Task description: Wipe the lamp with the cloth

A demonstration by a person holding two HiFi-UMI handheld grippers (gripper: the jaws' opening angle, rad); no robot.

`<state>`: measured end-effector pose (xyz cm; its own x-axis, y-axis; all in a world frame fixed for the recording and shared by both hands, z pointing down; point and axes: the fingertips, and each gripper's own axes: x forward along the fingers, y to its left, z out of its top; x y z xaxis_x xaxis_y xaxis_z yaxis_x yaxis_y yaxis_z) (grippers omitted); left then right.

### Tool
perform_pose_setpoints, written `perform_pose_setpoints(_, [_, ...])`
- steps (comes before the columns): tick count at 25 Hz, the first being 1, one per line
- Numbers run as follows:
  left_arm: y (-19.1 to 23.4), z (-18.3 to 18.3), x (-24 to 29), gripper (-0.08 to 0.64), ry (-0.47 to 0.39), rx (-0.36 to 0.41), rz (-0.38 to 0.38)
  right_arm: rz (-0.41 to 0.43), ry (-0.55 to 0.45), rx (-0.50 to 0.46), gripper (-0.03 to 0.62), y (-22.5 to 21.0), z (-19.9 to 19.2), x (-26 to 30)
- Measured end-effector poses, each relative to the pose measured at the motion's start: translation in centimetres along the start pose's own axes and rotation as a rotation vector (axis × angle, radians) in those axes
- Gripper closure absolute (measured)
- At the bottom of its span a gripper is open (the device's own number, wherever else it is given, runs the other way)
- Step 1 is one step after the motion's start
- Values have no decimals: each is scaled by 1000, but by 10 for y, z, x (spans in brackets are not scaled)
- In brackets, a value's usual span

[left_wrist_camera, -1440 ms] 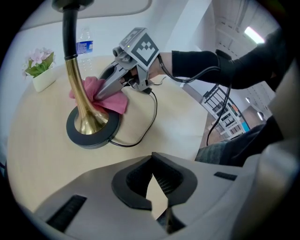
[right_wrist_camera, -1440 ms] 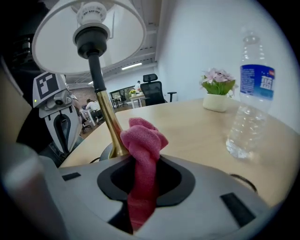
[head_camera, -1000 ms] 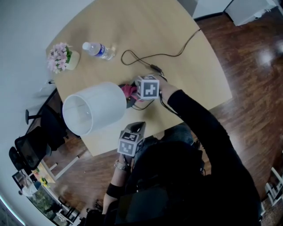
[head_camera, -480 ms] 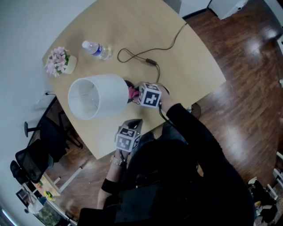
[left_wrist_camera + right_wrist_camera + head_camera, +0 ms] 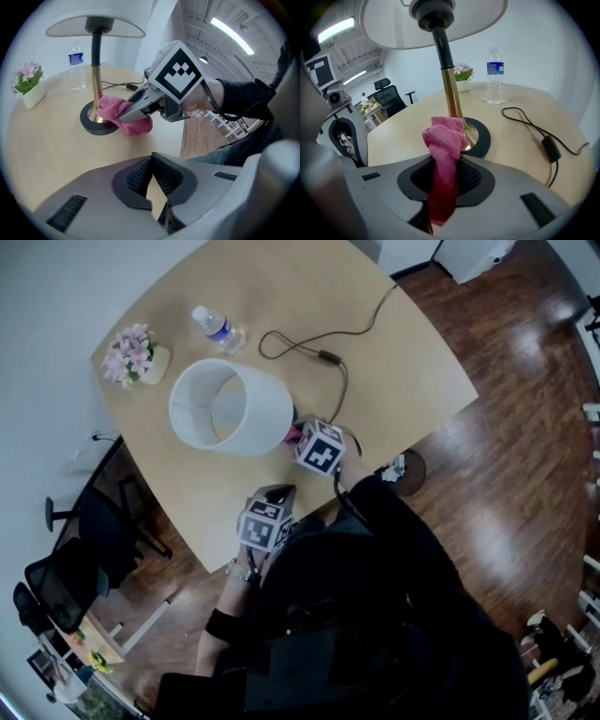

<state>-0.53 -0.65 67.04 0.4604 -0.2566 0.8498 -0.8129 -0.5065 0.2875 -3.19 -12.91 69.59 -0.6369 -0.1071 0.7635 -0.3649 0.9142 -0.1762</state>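
The lamp [image 5: 230,407] stands on the left half of the table [image 5: 403,362], its wide white shade on a thin brass stem over a round dark base. It looks top-heavy and easy to tip, and the shade is thin and likely to dent, so any steadying hold belongs low on the stem or on the base. The left gripper [image 5: 151,180] hangs near the table edge, jaws pressed together on nothing, well short of the lamp. Right of it, the pink cloth [image 5: 445,140] is soft, light and bunched into a wad. It is best held by one end, as it is now, so that the free wad does the rubbing. The right gripper [image 5: 447,176] is clamped narrowly on the cloth's tail, and the wad seems to rest on the base rim, just beside the stem. Against a second ago, the right gripper's cube shows a turned face, so that wrist has rolled. The cloth stays at the foot of the lamp, and the left gripper remains closed and empty.
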Motion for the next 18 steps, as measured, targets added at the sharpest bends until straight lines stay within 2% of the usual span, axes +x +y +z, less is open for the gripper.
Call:
perform_pose_setpoints(5, [13,-13,-17,555,-23,2,11,-132,47,35,499,5,0,5])
perform_pose_setpoints(9, [24,-21,-32,557,-41,-9,27,-222,53,27,499,8,19,-1])
perform_pose_setpoints(13, [36,-33,-47,557,-63,-41,37,-267,69,17,499,19,23,18])
perform_pose_setpoints(18, [53,-50,-68,557,-87,-81,66,-334,32,26,499,27,43,29])
